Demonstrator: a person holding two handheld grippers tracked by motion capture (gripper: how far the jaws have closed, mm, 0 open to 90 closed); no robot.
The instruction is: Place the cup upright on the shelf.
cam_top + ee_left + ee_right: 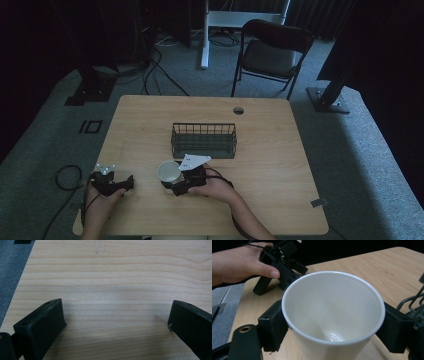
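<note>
A light wooden rectangular table (265,165) sits in a dim room, grey carpet around it, and a dark folding chair (270,52) stands beyond the far edge. A dark wire rectangular basket (204,140) stands near the table's middle, and it looks empty from the high view.

Just in front of the basket, toward the person, a white tapered cup (169,172) stands upright with its mouth open and nothing visible inside. The right gripper (167,184) sits at the cup, held by the person's right hand (212,188). In the right gripper view the cup (333,315) sits between the two black jaws, one on each side of its wall below the rim. Both jaws look pressed against the cup, so it appears gripped. The basket wire shows at the right edge of that view, just beside the cup.

The left gripper (131,182) rests low over the table near the near-left corner, held by the left hand (100,200), well apart from the cup. In the left gripper view its jaws stand wide apart over bare wood (112,290), with nothing between them.
</note>
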